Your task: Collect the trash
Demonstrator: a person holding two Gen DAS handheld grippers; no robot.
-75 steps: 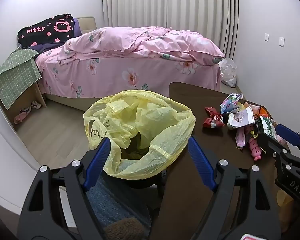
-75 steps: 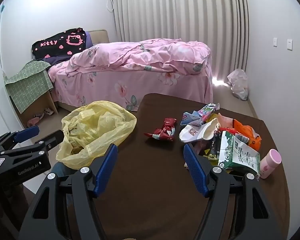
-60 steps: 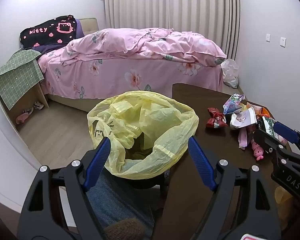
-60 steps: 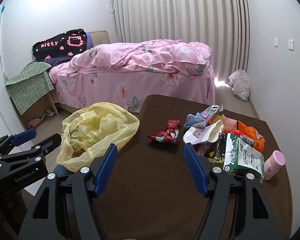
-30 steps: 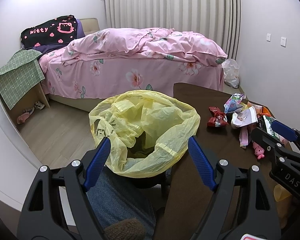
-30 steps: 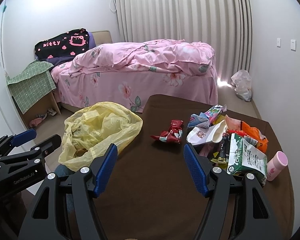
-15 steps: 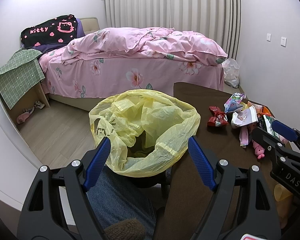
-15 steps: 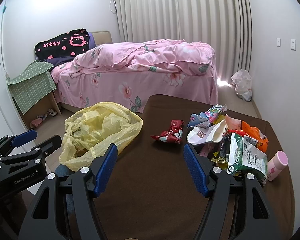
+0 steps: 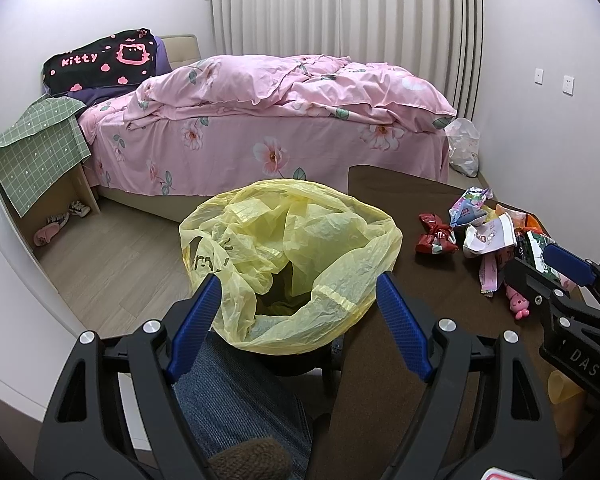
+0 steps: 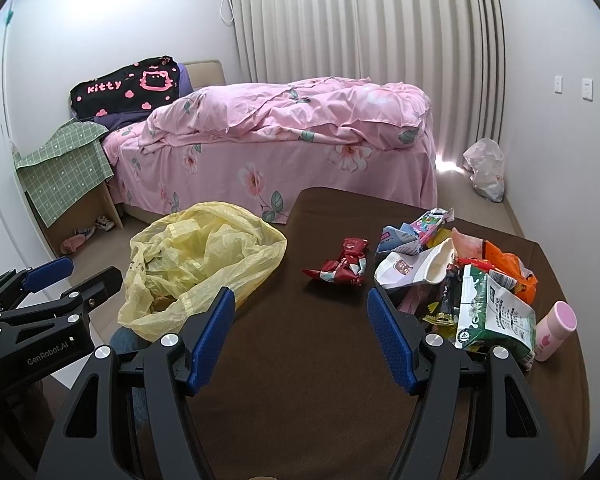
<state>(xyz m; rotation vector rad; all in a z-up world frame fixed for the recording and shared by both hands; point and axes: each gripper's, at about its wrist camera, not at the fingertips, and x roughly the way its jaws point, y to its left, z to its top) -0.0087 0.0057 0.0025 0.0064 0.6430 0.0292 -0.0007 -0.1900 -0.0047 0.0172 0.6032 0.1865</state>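
Note:
A yellow trash bag (image 9: pixel 288 256) lines a bin at the left edge of a dark brown table (image 10: pixel 300 380); it also shows in the right wrist view (image 10: pixel 196 264). My left gripper (image 9: pixel 300 304) is open and empty, just in front of the bag's mouth. My right gripper (image 10: pixel 300 320) is open and empty above the table. A red wrapper (image 10: pixel 342 266) lies ahead of it. A pile of wrappers and packets (image 10: pixel 460 276) lies to its right, with a green and white pack (image 10: pixel 492 312) in front.
A pink bottle (image 10: pixel 554 330) lies at the table's right edge. A bed with pink bedding (image 10: pixel 284 148) stands behind the table. A green-clothed side table (image 10: pixel 66 172) is at the left. A white plastic bag (image 10: pixel 485 168) sits on the floor by the far wall.
Both grippers have drifted back a little and stayed open. Nothing on the table has moved.

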